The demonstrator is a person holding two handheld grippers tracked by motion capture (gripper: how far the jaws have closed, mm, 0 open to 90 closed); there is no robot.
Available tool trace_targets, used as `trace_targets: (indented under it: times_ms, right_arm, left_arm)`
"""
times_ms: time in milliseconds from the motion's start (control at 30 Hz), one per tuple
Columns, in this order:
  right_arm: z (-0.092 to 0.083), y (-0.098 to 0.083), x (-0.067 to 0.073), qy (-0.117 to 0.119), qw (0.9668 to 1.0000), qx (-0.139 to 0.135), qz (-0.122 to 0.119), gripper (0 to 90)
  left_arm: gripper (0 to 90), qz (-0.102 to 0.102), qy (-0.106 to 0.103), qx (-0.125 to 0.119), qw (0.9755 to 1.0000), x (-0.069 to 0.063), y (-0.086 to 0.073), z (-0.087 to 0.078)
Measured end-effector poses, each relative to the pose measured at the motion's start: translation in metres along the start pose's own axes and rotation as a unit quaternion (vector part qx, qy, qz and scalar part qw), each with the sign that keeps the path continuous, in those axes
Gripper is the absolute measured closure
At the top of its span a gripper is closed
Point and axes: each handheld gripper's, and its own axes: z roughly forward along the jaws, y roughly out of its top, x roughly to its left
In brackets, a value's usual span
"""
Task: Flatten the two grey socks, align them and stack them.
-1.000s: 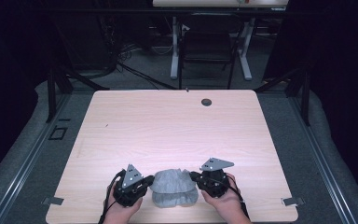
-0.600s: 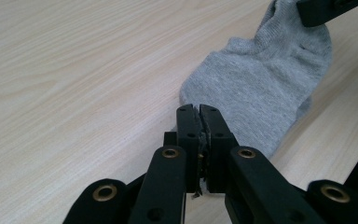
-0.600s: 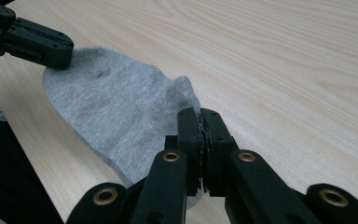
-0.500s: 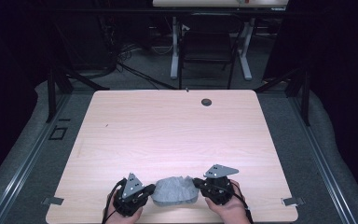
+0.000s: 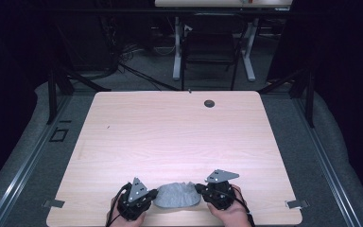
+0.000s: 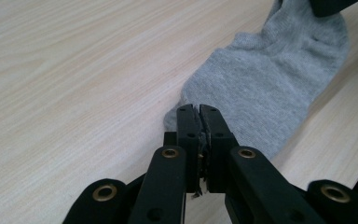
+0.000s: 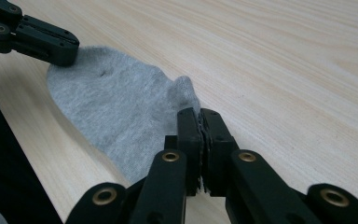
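Sock (image 5: pixel 177 195) lies at the surface's (image 5: pixel 179 137) near edge, each end pinched in your closed left hand-held gripper (image 5: pixel 152 195) and right hand-held gripper (image 5: pixel 199 189); jaws hide the clamped fabric.

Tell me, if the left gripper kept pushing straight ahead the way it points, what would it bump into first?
The grey sock its shut jaws already pinch; beyond it, probably the right gripper holding the other end.

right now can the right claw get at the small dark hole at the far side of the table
Probably yes: the table lies bare between the right claw and the hole, but it is shut on the grey sock.
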Motion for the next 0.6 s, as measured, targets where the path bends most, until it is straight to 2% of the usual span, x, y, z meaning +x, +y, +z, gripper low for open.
trace_targets:
  times_ms: [67,100,367,500,600]
  right_arm:
    - [0.0016,-0.0015,-0.0002,-0.001,1.0,0.001,0.001,87.3]
    - [0.0022,-0.002,-0.0005,-0.004,1.0,0.004,-0.003,87.2]
    - [0.0079,-0.0072,-0.0048,-0.012,0.9996,0.024,-0.001,86.2]
    - [0.01,-0.0089,-0.0058,-0.014,0.9995,0.027,0.001,83.3]
    - [0.0078,-0.0082,-0.0066,-0.02,0.9997,0.017,-0.001,79.1]
  left_arm:
    - [87.7,0.002,-0.001,0.004,1.0,0.0012,-0.0007,0.0005]
    - [87.7,-0.005,-0.001,0.003,1.0,0.0007,-0.0011,0.0009]
    - [87.5,0.0,0.001,0.015,0.9999,0.0012,-0.005,0.0062]
    - [85.8,-0.006,0.002,0.011,0.9999,0.0015,-0.0053,0.0057]
    - [81.2,-0.011,0.003,-0.001,0.9999,0.0025,-0.0033,0.0024]
